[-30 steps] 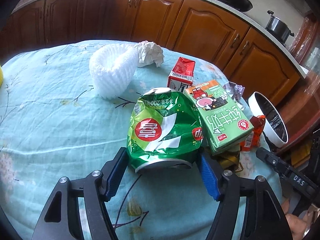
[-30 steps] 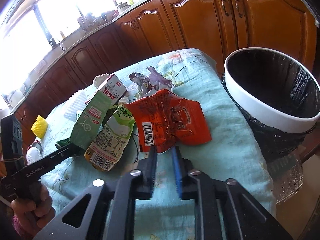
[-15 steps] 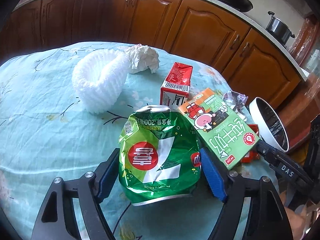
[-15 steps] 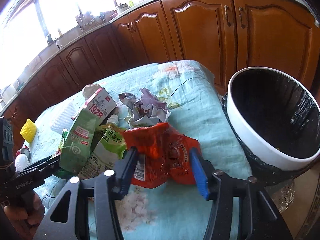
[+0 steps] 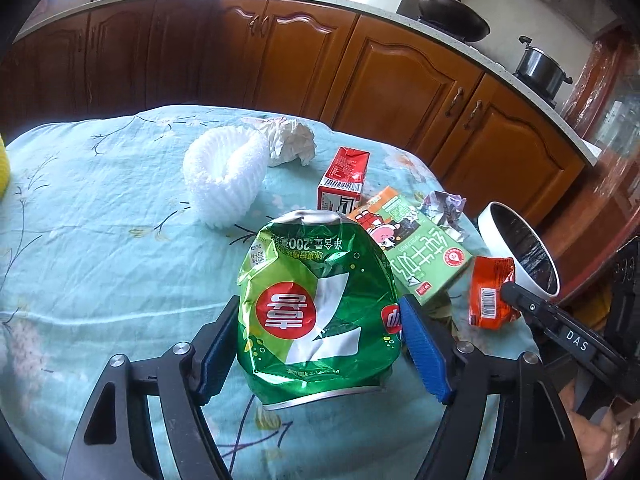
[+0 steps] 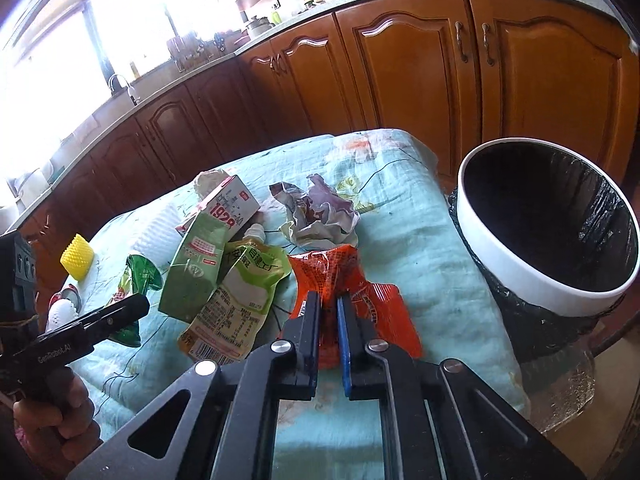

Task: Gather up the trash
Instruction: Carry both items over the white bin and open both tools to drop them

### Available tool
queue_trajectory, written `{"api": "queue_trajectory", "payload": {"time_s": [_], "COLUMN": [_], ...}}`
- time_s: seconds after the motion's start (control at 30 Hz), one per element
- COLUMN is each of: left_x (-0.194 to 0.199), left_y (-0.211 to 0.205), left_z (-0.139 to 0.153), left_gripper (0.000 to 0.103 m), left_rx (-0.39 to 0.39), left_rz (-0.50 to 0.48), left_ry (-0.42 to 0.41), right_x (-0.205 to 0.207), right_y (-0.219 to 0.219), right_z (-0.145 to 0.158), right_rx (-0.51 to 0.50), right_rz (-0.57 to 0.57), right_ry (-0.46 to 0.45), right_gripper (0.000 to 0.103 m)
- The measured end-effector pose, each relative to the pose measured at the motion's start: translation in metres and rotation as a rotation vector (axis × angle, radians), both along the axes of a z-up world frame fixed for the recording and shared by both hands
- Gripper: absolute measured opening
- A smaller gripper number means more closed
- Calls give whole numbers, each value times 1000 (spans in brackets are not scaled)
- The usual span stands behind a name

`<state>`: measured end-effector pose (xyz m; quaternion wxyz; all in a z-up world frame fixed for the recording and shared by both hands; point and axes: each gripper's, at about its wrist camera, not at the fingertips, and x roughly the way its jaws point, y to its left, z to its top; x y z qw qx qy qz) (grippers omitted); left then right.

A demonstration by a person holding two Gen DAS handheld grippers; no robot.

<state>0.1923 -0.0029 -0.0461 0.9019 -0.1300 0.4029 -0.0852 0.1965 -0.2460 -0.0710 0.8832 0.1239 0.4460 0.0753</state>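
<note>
Taking the trash bin (image 6: 548, 280) as the landmark, it stands off the table's right edge, white-rimmed and lined in black. Farthest left of it lie a yellow foam sleeve (image 6: 77, 256) and a white foam net (image 5: 224, 176), with crumpled white paper (image 5: 292, 142) touching the net's far side. Closer to the bin, the left gripper (image 5: 316, 320) holds a crushed green can (image 5: 316, 312) pinched between its blue pads, the can's base lifted off the teal cloth (image 5: 100, 220). Next toward the bin come a red carton (image 5: 344, 178) and a green milk carton (image 5: 416, 248) leaning over a green pouch (image 6: 240, 296). A crumpled foil wrapper (image 6: 320, 212) lies beyond them. Nearest the bin, the right gripper (image 6: 329, 312) is closing on an orange snack wrapper (image 6: 340, 276), its jaws almost together with the film bunched between them.
</note>
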Motion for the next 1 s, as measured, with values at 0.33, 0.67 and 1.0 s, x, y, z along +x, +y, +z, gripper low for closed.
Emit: {"api": "queue_trajectory", "payload": {"time_s": [0.33, 0.67, 1.0], "left_x": [-33, -21, 12], "left_y": [-31, -84, -139], "left_z": [32, 37, 32], "left_gripper": [75, 75, 75], "left_rx": [-10, 7, 28], "left_rz": [-105, -228, -312], "left_ry": [-67, -76, -75], "right_x": [-25, -42, -49], "right_y": [-10, -59, -107], "right_z": [22, 34, 37], "right_rx": [22, 20, 20], "right_rz": [-11, -103, -192], "right_ry": [-41, -67, -75], "right_gripper": [8, 8, 8]}}
